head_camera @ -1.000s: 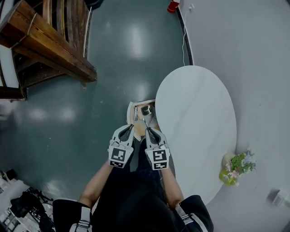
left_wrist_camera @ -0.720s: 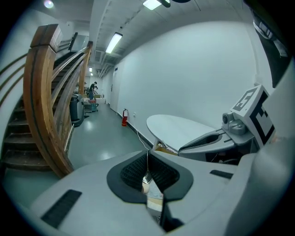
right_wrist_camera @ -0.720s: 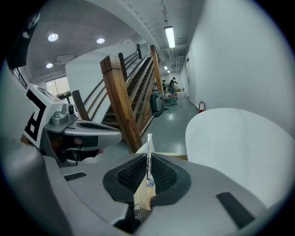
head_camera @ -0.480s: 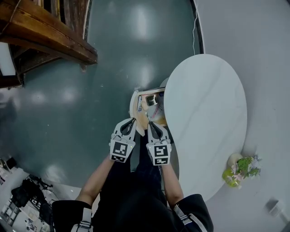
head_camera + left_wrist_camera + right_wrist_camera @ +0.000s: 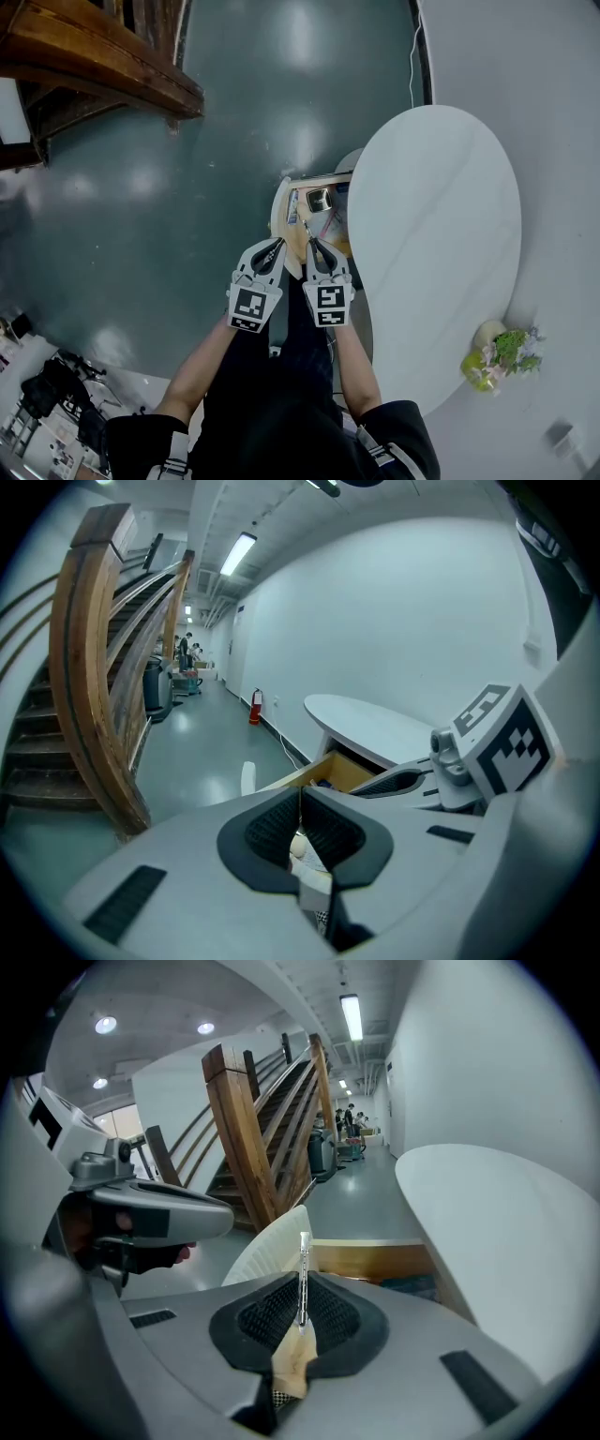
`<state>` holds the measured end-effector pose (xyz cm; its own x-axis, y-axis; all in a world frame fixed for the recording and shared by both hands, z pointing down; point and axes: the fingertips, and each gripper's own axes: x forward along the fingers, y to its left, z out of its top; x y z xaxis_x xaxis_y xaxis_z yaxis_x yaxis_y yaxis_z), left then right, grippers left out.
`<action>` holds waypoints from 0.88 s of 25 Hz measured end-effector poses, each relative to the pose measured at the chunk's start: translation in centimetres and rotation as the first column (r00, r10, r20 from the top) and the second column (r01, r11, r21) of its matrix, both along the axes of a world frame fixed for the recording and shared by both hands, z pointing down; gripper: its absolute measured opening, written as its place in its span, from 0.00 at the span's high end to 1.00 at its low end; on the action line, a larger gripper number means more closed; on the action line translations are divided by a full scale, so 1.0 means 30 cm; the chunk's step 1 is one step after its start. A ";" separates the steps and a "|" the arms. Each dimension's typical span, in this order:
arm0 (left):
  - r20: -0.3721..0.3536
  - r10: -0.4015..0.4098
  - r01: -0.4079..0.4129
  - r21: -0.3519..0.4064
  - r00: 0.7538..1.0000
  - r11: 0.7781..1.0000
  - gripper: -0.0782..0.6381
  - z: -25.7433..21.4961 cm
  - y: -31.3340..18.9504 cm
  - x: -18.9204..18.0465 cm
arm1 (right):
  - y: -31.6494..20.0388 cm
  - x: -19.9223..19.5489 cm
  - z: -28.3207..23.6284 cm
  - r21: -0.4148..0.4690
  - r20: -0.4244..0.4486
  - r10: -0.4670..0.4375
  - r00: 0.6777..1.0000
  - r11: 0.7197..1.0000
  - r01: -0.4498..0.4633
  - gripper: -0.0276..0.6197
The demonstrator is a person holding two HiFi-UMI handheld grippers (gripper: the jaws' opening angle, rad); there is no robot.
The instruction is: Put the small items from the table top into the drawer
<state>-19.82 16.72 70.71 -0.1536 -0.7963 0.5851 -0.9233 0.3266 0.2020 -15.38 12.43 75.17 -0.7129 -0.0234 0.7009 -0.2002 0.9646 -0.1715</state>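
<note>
Head view shows the person standing at the narrow end of a white oval table [image 5: 433,234], both tools held out over the open drawer [image 5: 298,246] that juts from under its edge. The drawer already has a few small things lying in it, too small to name. The table top looks bare apart from a flower pot [image 5: 497,349] at the end farthest from the drawer. The left gripper [image 5: 277,247] sits just beside the right gripper [image 5: 310,246], and a thin stick [image 5: 306,231], perhaps a pen, pokes forward from the right one, over the drawer. Left gripper view shows that tool's jaws [image 5: 300,797] pressed together with nothing between them, so it is clenched and empty; beyond them are the drawer's wooden side [image 5: 330,767] and the table [image 5: 375,726]. Right gripper view shows the right gripper [image 5: 302,1281] pinched on the lower end of the thin stick [image 5: 303,1251], which stands nearly upright out of the ribbed pads, its pale tip above the wooden drawer [image 5: 375,1260] and beside the table's edge [image 5: 497,1232]. Judging by its look, the stick is light, stiff and smooth, so it could pivot or slide in a grip this low and this narrow. A hold nearer its middle, square across the pads, would likely steady it more. It seems unlikely to break in a short drop, but a gentle release low inside the drawer should keep it from bouncing or rolling out.
</note>
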 end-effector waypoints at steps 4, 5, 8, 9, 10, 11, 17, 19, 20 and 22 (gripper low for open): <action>-0.002 -0.010 0.010 -0.007 1.000 1.000 0.86 0.009 0.010 0.000 | -0.014 -0.026 0.069 0.002 -0.017 -0.006 1.000 1.000 0.006 0.88; -0.003 -0.011 0.011 -0.008 1.000 1.000 0.86 0.010 0.011 0.001 | -0.019 -0.030 0.084 0.003 -0.023 -0.006 1.000 1.000 0.007 0.88; -0.007 -0.015 0.015 -0.010 1.000 1.000 0.86 0.012 0.013 -0.002 | -0.031 -0.047 0.128 0.003 -0.039 -0.004 0.999 1.000 0.004 0.88; -0.007 -0.016 0.015 -0.010 1.000 1.000 0.86 0.012 0.014 -0.003 | -0.034 -0.053 0.143 0.002 -0.045 -0.004 0.999 1.000 0.004 0.88; -0.006 -0.016 0.016 -0.011 1.000 1.000 0.86 0.013 0.014 -0.003 | -0.036 -0.059 0.158 0.000 -0.052 -0.005 0.999 1.000 0.005 0.88; -0.006 -0.016 0.016 -0.011 1.000 1.000 0.86 0.014 0.014 -0.002 | -0.039 -0.066 0.174 -0.004 -0.059 -0.005 0.998 1.000 0.004 0.88; -0.014 -0.017 0.017 -0.012 1.000 1.000 0.86 0.017 0.014 0.007 | -0.056 -0.097 0.256 -0.022 -0.106 -0.001 0.994 1.000 -0.002 0.88; -0.015 -0.018 0.018 -0.011 1.000 1.000 0.86 0.018 0.014 0.009 | -0.060 -0.105 0.276 -0.028 -0.115 0.000 0.993 1.000 -0.003 0.88; -0.015 -0.020 0.019 -0.011 1.000 1.000 0.86 0.019 0.015 0.008 | -0.061 -0.110 0.285 -0.032 -0.118 0.001 0.993 0.999 -0.004 0.88; -0.016 -0.022 0.022 -0.012 1.000 1.000 0.86 0.023 0.015 0.004 | -0.064 -0.123 0.304 -0.037 -0.126 0.001 0.992 0.999 -0.006 0.88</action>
<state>-19.69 17.16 71.40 -0.1617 -0.7860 0.5967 -0.9125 0.3493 0.2128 -19.06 10.50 84.29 -0.6190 0.0019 0.7854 -0.2256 0.9574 -0.1802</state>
